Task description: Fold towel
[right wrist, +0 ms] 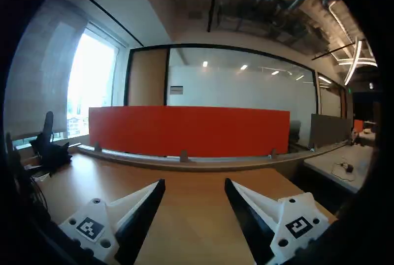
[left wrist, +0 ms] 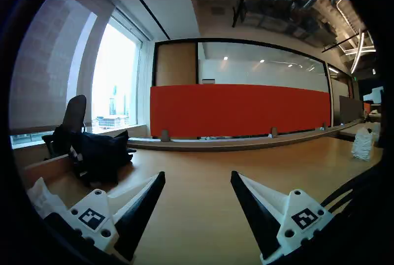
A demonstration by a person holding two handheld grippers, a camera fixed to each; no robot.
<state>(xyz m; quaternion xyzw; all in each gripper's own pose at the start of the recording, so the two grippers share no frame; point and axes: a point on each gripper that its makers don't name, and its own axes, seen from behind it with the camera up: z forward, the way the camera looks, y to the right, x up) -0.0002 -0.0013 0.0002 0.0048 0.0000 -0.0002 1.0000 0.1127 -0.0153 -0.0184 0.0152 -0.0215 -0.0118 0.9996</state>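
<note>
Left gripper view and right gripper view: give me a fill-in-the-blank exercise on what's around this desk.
1. The left claw stands ____, with nothing between its fingers.
2. The black bag lies on the wooden desk next to an office ____.
3. Between its fingers, the right claw holds ____.
4. Daylight comes in through a large ____ on the left of both views.

Missing words: open; chair; nothing; window.

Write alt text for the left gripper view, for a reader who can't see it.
The left gripper is open and empty over a wooden desk. A black bag sits on it at left near a window, an orange divider runs across the back, and a white crumpled bundle lies far right.
</note>
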